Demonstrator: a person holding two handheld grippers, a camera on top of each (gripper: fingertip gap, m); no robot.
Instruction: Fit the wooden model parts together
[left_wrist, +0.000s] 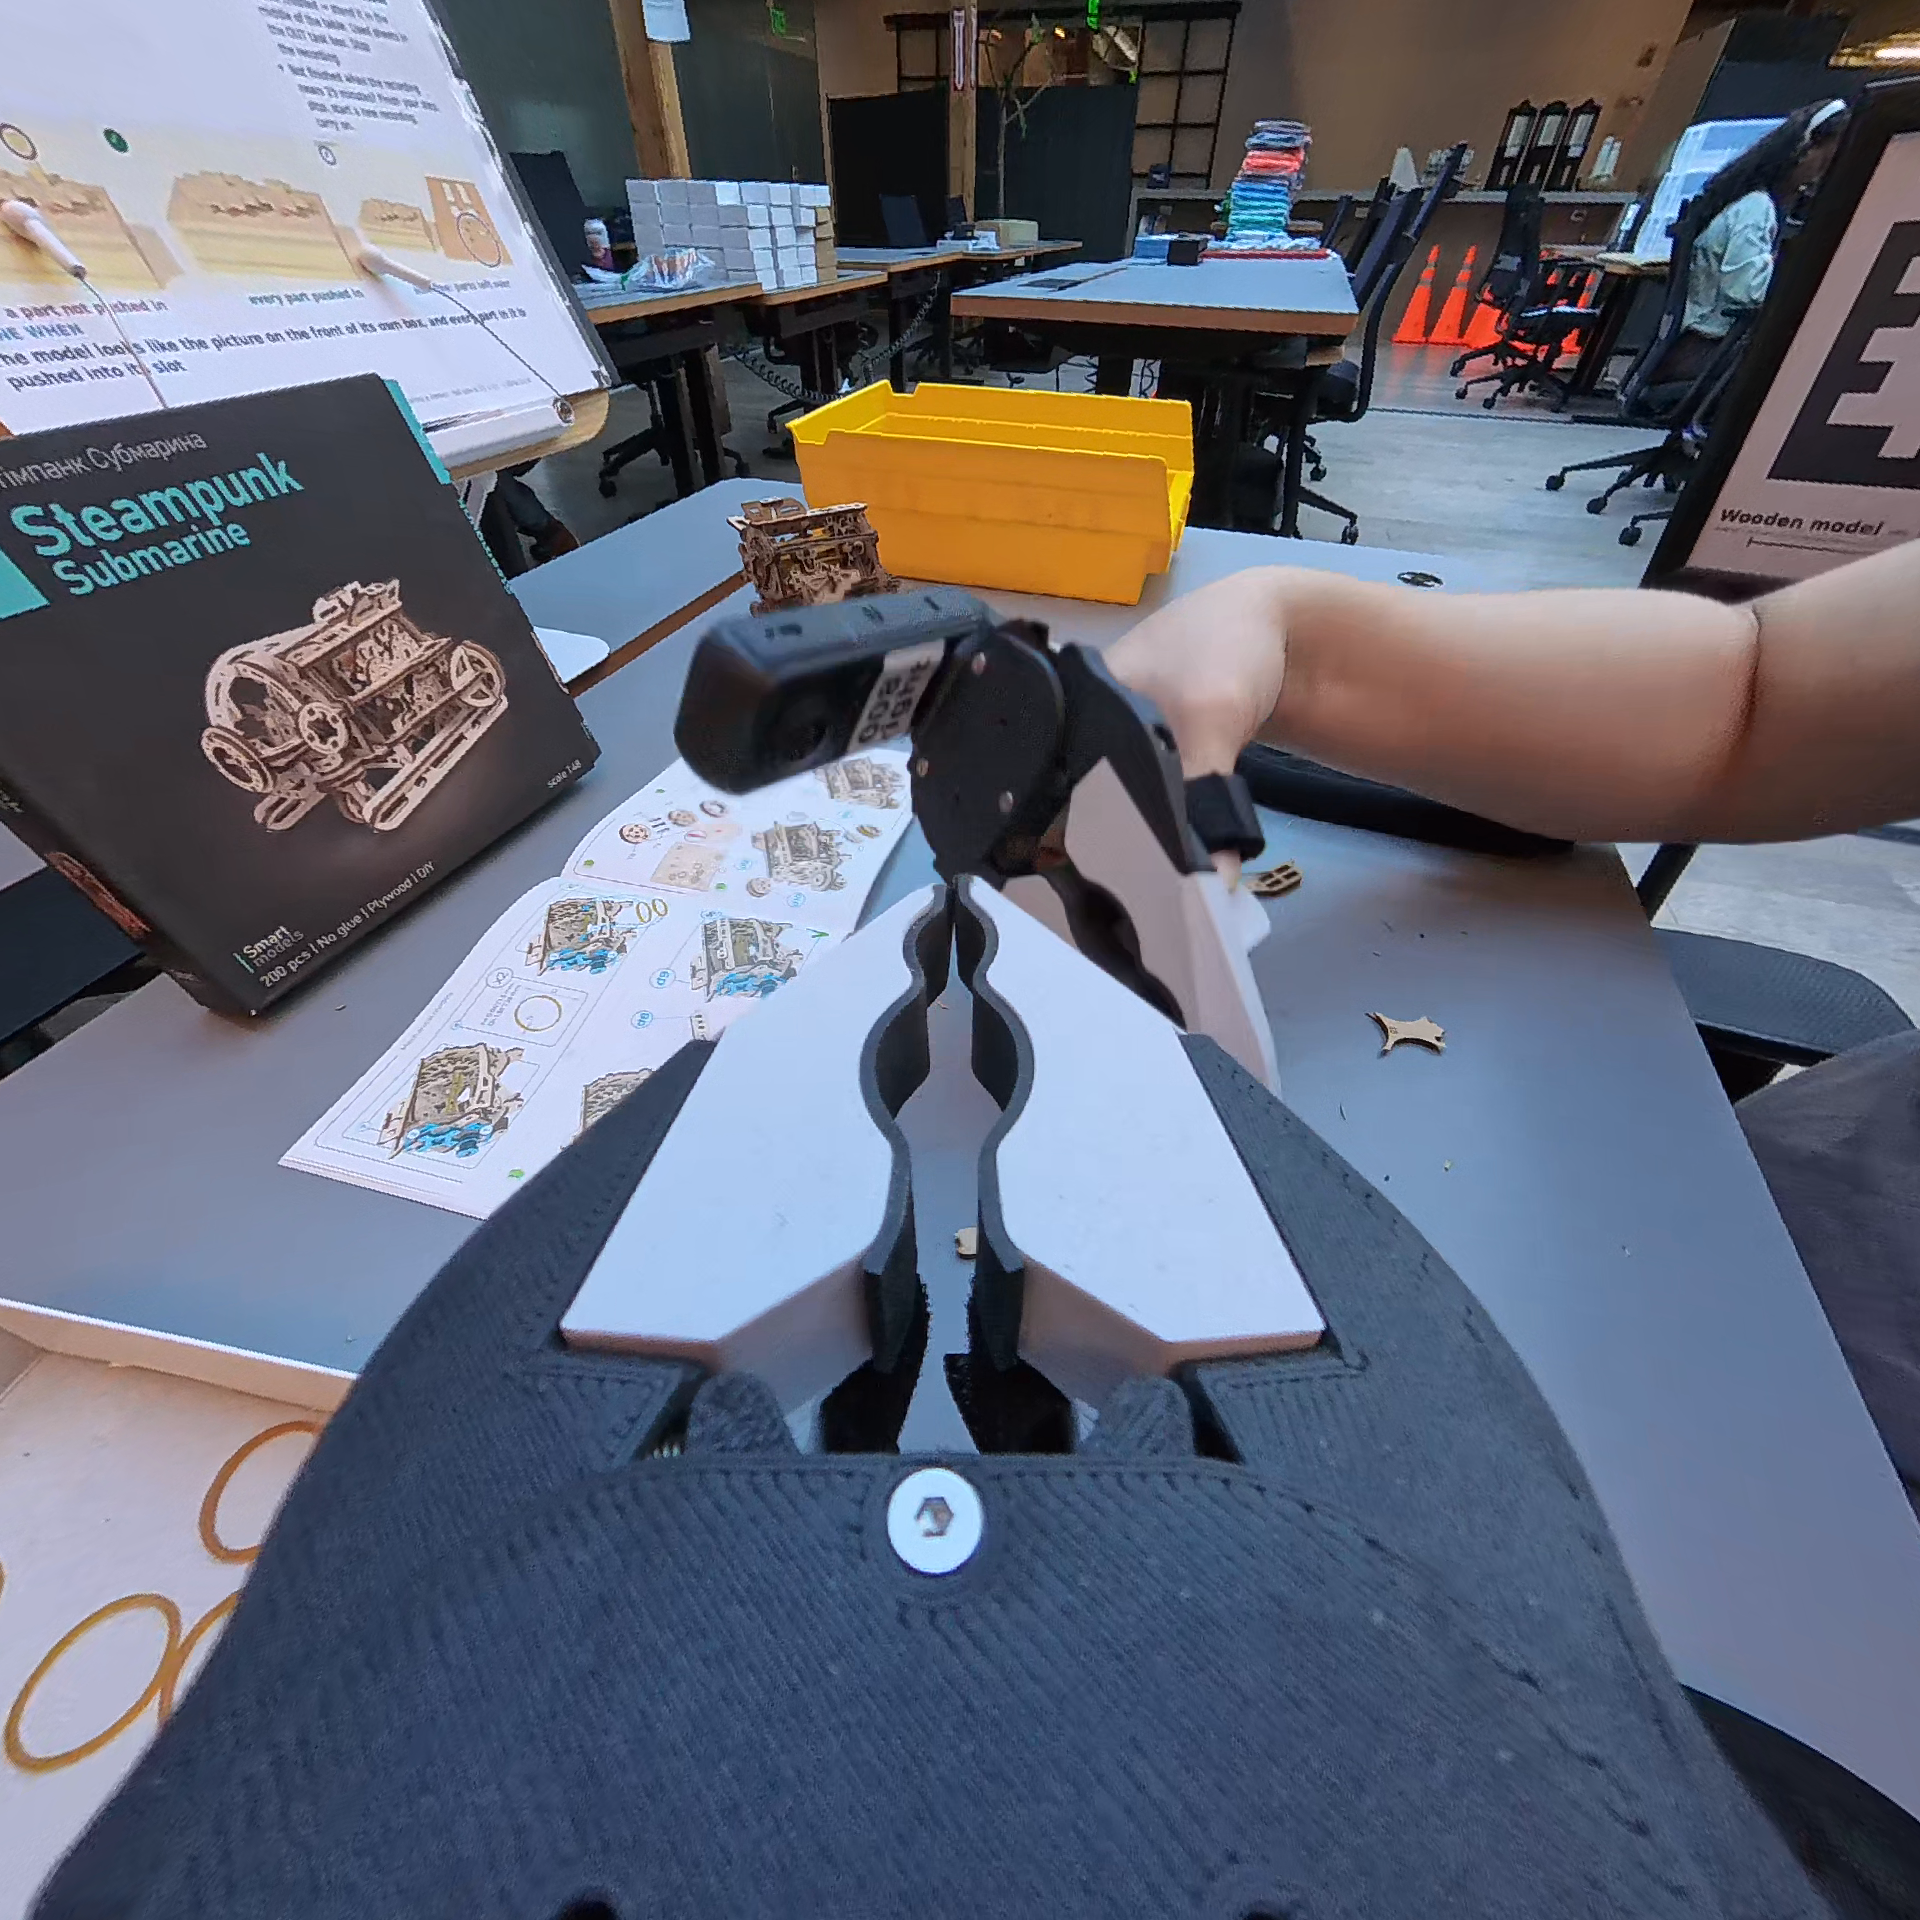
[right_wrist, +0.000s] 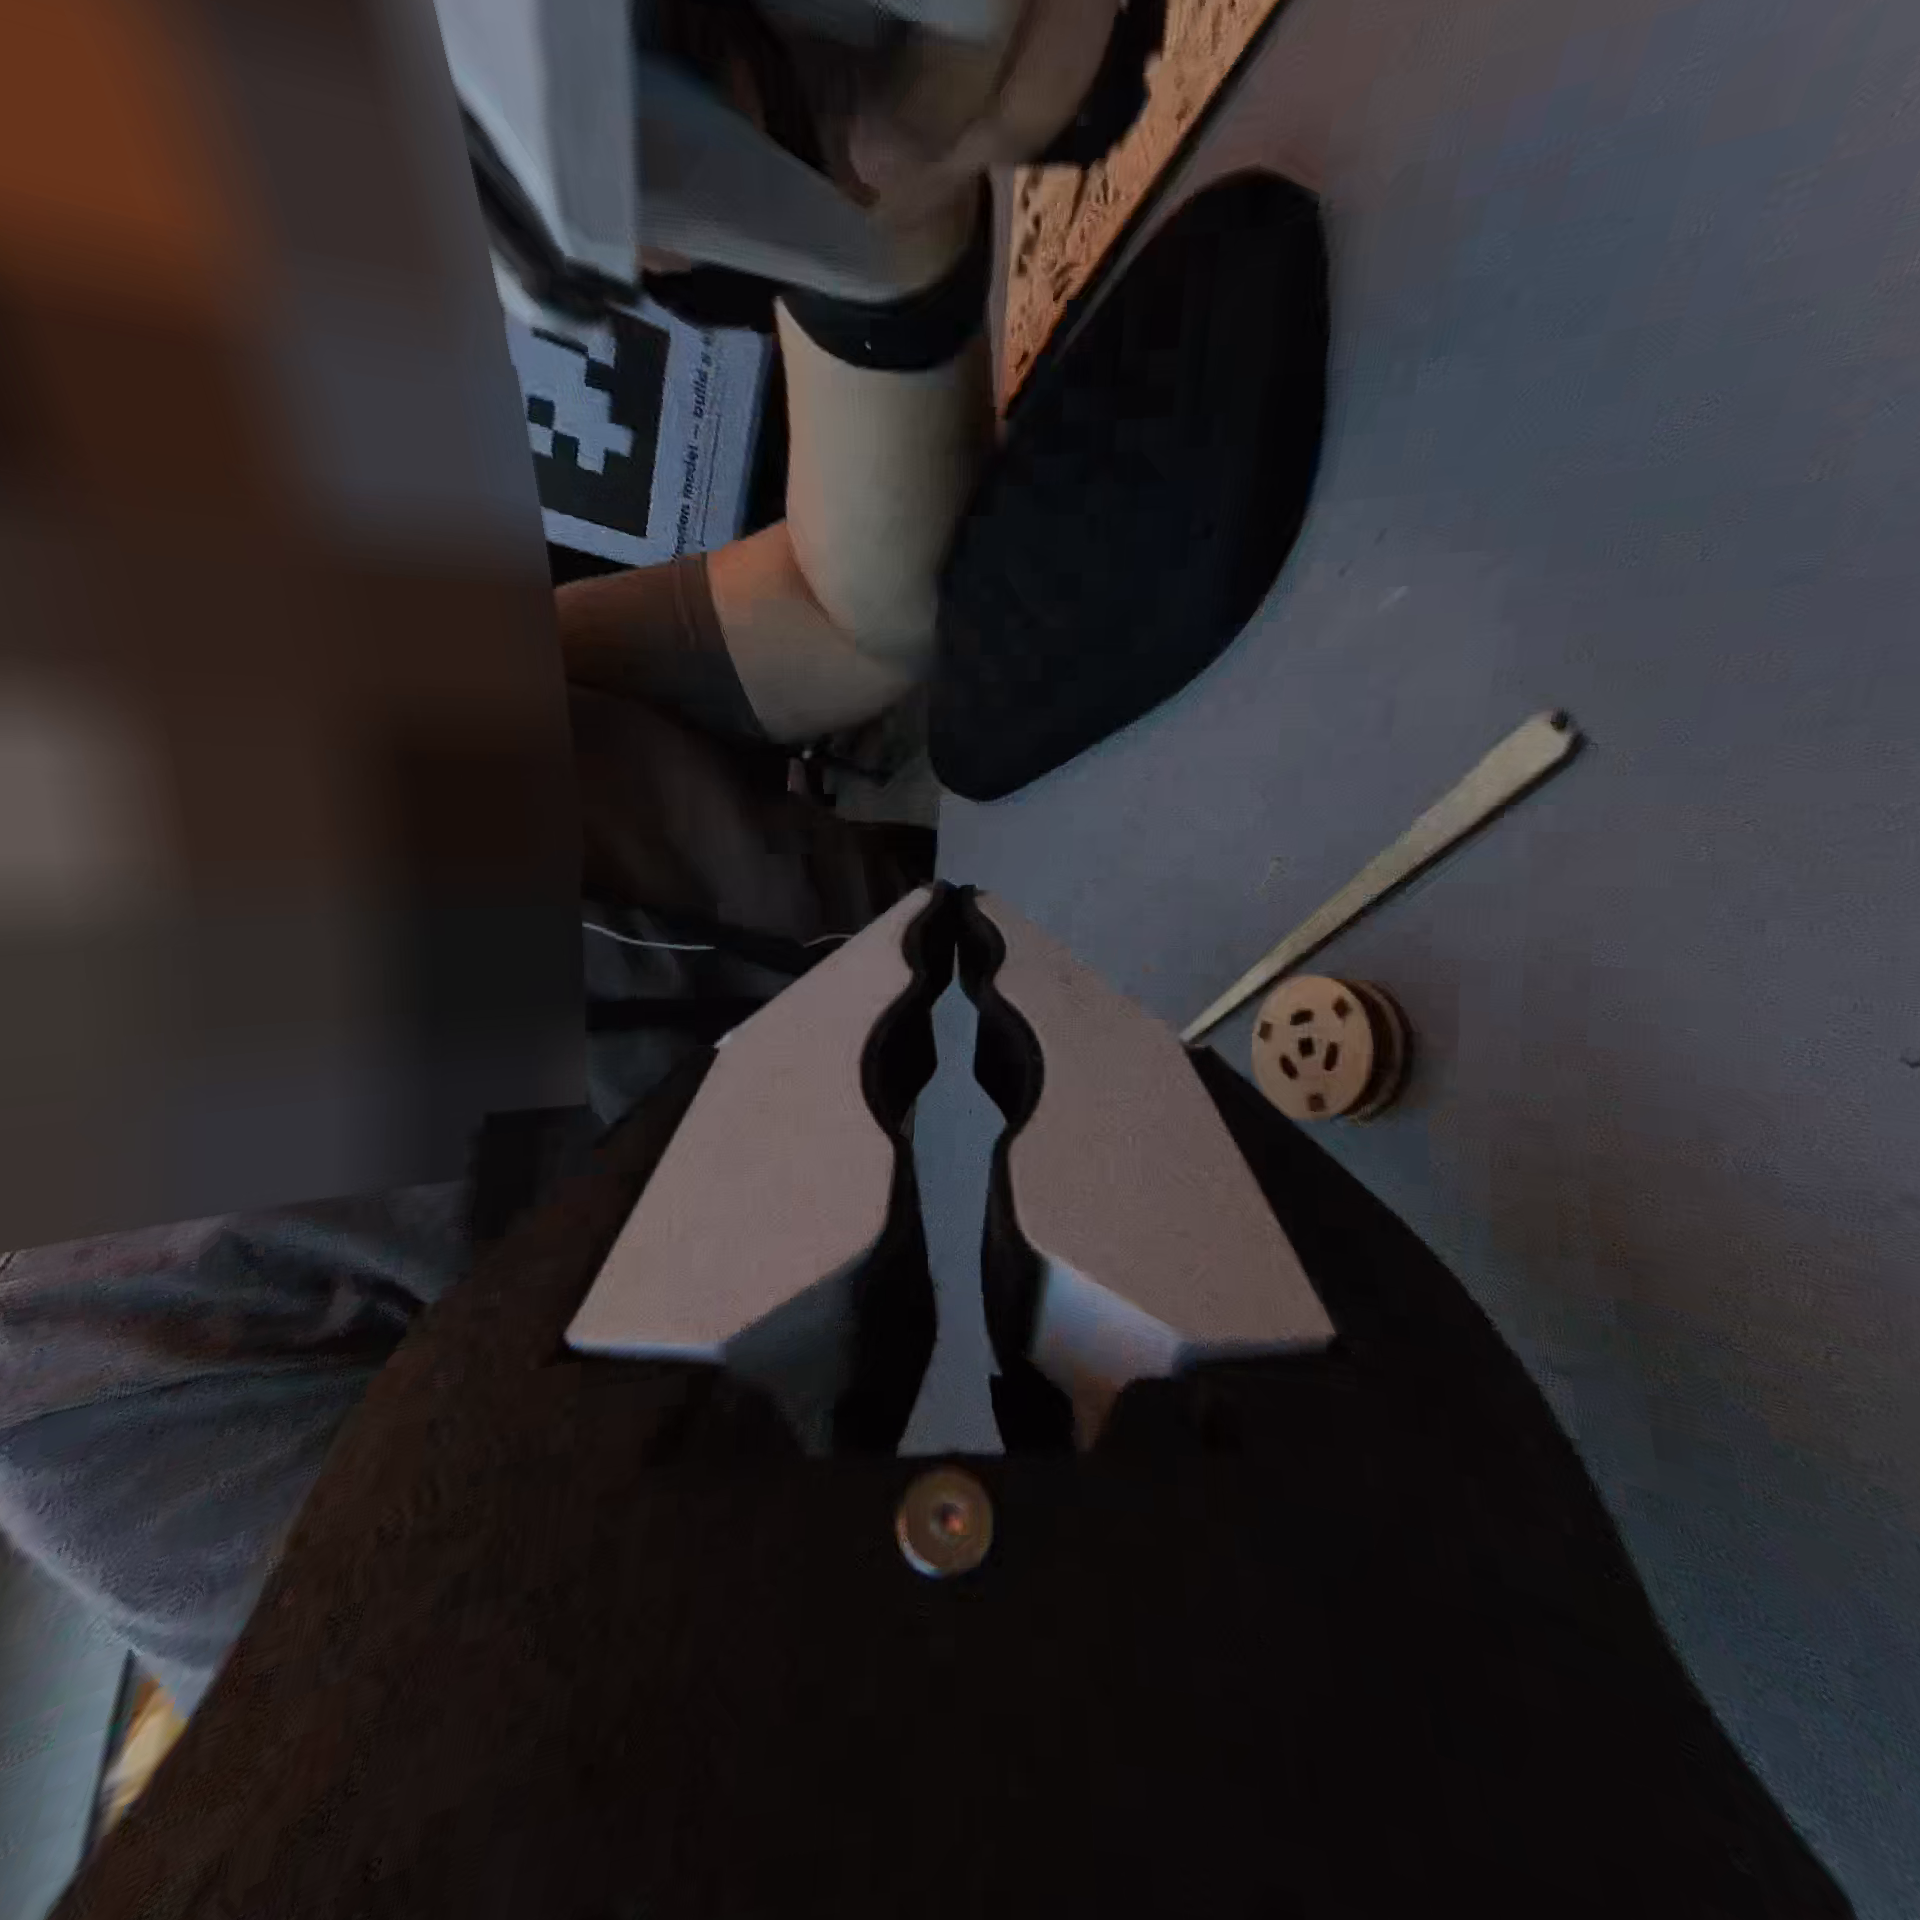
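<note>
a: on the grey table (left_wrist: 1507, 1299) i'm seeing the part-built wooden model (left_wrist: 805, 556) sitting far back, just in front of the yellow bin (left_wrist: 997, 488). i'm judging the build as partly done and nothing is being joined right now.

b: and the grippers?

a: i'm holding the left gripper (left_wrist: 954, 904) above the table with its jaws together on nothing. the right gripper (right_wrist: 956, 902) is pointing down near the table edge, jaws also pressed together, empty.

b: what's lying around?

a: the kit box (left_wrist: 260, 675) is leaning at left, and the open instruction booklet (left_wrist: 623, 966) is lying beside it. loose parts are waiting: a round wooden disc (right_wrist: 1330, 1049) touching a thin metal file (right_wrist: 1382, 878), plus small offcuts (left_wrist: 1408, 1032). nothing is blocking the disc.
</note>
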